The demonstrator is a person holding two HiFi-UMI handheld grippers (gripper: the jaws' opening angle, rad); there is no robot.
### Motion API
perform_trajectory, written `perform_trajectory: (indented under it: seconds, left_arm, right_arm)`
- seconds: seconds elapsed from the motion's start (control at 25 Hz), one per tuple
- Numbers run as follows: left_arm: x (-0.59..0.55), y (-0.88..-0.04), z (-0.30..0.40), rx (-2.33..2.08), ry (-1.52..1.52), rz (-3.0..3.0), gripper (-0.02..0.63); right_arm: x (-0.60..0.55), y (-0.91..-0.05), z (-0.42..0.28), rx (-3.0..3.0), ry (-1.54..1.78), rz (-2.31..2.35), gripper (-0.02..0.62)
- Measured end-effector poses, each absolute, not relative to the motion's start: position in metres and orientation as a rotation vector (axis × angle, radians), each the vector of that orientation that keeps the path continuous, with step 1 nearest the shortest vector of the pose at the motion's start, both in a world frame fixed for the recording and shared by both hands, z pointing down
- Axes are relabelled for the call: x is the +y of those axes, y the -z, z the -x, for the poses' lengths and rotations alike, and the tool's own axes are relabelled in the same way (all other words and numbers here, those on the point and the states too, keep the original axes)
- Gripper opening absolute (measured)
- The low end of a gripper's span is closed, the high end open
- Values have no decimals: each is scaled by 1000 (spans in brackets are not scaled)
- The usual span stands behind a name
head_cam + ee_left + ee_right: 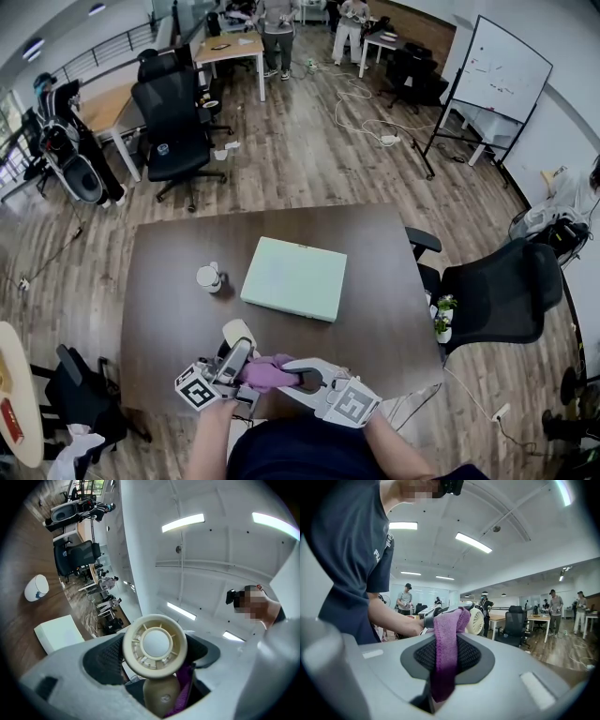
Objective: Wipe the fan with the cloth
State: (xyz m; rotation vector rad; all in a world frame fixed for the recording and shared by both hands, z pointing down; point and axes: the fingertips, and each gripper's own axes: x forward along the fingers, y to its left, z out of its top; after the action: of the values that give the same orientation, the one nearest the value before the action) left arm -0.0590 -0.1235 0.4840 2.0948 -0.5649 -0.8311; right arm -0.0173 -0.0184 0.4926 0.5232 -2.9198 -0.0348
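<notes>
Dark table [169,309]; left tongs [234,361] clamp fan [155,644]; right tongs [298,377] clamp cloth [446,644] (purple).

— What is the person wearing?

— A dark navy T-shirt [347,550] with short sleeves. One sleeve carries small white print [376,555]. A black camera [451,485] sits on the head.

— And the tools?

— The left gripper [239,356] and the right gripper [298,377] have smooth light-grey shells. Black mesh-textured pads [468,656] are inset on the jaws, and a pale rectangular patch [536,684] marks the shell. Each gripper carries a white cube [352,405] with black square markers.
</notes>
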Motion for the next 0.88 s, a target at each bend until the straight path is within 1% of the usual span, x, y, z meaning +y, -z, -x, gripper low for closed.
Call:
perform_trajectory:
  seconds: [0.16, 0.52, 0.88]
  left_arm:
    - [-119, -479, 53, -508, 861, -2094, 380]
    - [-116, -463, 67, -434, 946, -2085, 380]
    - [-111, -455, 71, -367, 1015, -2080, 380]
  right_arm:
    - [-22, -493, 13, -2942, 7, -542, 80]
    - [-27, -510, 5, -2916, -84, -576, 80]
    - [-25, -537, 11, -2828, -142, -559, 80]
